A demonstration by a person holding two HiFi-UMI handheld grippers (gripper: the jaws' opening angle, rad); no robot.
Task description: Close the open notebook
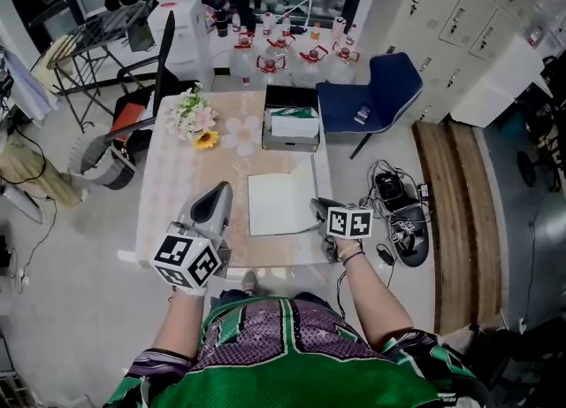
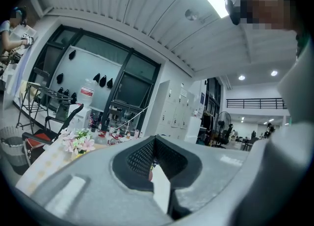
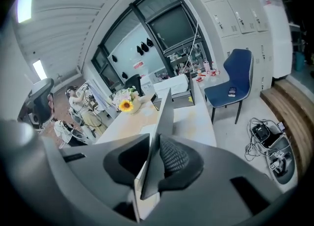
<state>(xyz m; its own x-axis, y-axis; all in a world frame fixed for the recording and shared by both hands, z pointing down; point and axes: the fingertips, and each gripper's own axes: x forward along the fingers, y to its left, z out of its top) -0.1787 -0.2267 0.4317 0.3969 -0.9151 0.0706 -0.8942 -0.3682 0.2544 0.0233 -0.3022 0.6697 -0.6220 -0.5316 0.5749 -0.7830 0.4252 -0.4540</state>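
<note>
The notebook (image 1: pixel 281 203) lies open by the near right edge of the worktop (image 1: pixel 177 185). Left of it the surface is free. A box (image 1: pixel 292 123) and flowers (image 1: pixel 195 119) stand at the far side. The right hand-held gripper (image 3: pixel 153 146) has its jaws a little apart, and the raised cover (image 3: pixel 164 117) stands between them. The left hand-held gripper (image 2: pixel 154 141) has its jaws together, empty, above the free part.
</note>
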